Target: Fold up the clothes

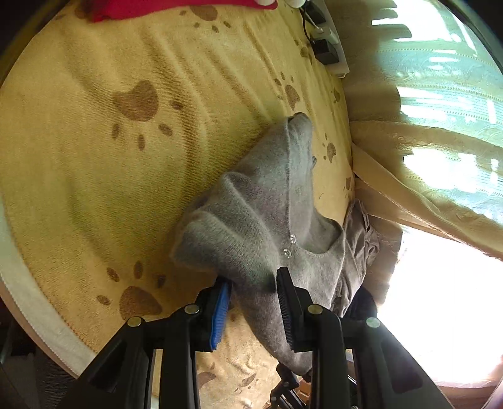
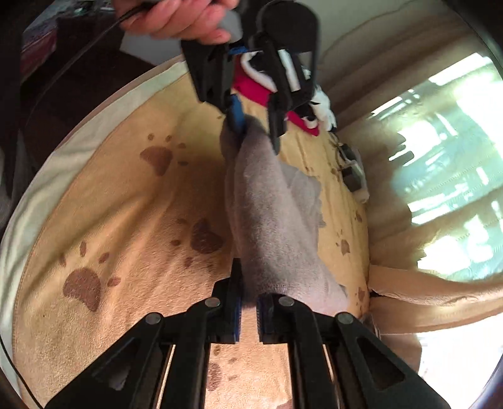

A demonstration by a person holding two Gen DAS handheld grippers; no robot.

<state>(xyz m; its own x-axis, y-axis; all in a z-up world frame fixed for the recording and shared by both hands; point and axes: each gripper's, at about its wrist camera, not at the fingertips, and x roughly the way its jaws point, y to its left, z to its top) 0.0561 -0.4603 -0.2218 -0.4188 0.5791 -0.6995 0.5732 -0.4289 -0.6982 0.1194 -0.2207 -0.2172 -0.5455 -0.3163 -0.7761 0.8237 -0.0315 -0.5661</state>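
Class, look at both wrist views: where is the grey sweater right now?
The grey sweater hangs stretched between both grippers, above the paw-print blanket, near the curtain side; the left gripper holds its far end, the right gripper its near end.

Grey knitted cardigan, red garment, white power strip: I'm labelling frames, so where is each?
Grey knitted cardigan (image 1: 251, 214): left wrist view, bunched middle.
Red garment (image 1: 176, 8): left wrist view, lower edge.
White power strip (image 1: 333, 47): left wrist view, body.

Red garment (image 1: 176, 8): cut off by the top edge in the left wrist view.
Grey sweater (image 1: 267, 204): lower end hidden behind the left gripper (image 1: 251, 302).
Hand (image 2: 179, 17): cropped at the top edge.
Window (image 1: 446, 103): overexposed, detail lost.
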